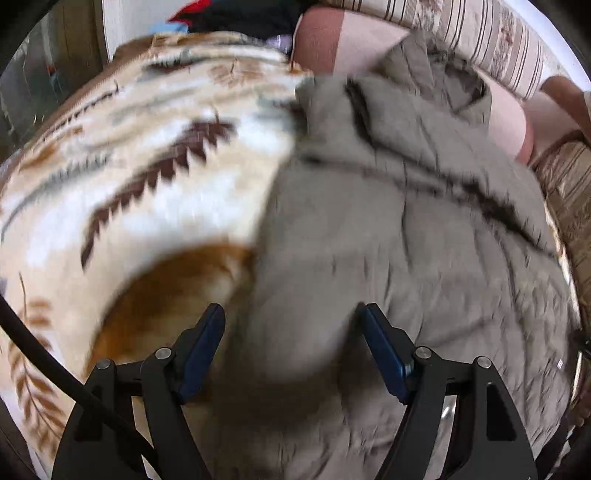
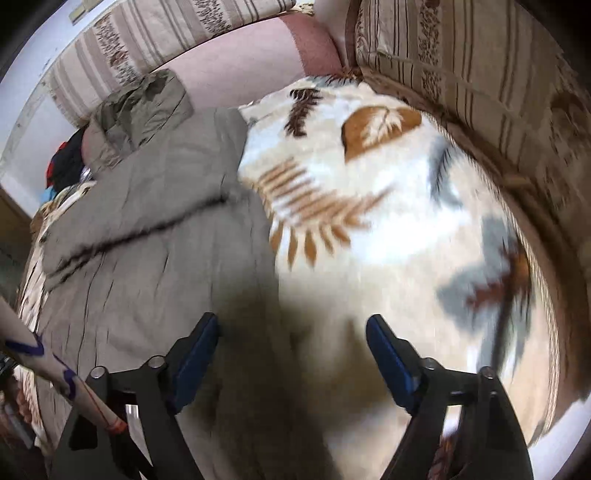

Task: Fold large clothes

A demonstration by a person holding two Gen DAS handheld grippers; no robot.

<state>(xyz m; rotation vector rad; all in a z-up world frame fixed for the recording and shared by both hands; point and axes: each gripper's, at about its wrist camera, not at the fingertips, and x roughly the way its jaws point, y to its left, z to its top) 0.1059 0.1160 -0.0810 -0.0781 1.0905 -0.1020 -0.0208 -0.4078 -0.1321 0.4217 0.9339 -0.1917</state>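
A large grey-khaki padded jacket (image 1: 424, 236) lies spread on a leaf-patterned blanket (image 1: 129, 177), hood toward the pink cushion. My left gripper (image 1: 290, 314) is open, hovering over the jacket's lower left edge, nothing between its blue pads. In the right wrist view the jacket (image 2: 147, 251) fills the left half and the blanket (image 2: 388, 229) the right. My right gripper (image 2: 291, 325) is open above the jacket's right edge where it meets the blanket. Both views are motion-blurred.
A pink cushion (image 1: 332, 40) and striped sofa backrests (image 1: 491, 40) border the far side; the backrest also runs along the right in the right wrist view (image 2: 498, 85). A pile of dark and red clothes (image 1: 236, 14) sits beyond the blanket. A patterned sleeve (image 2: 44, 362) shows at lower left.
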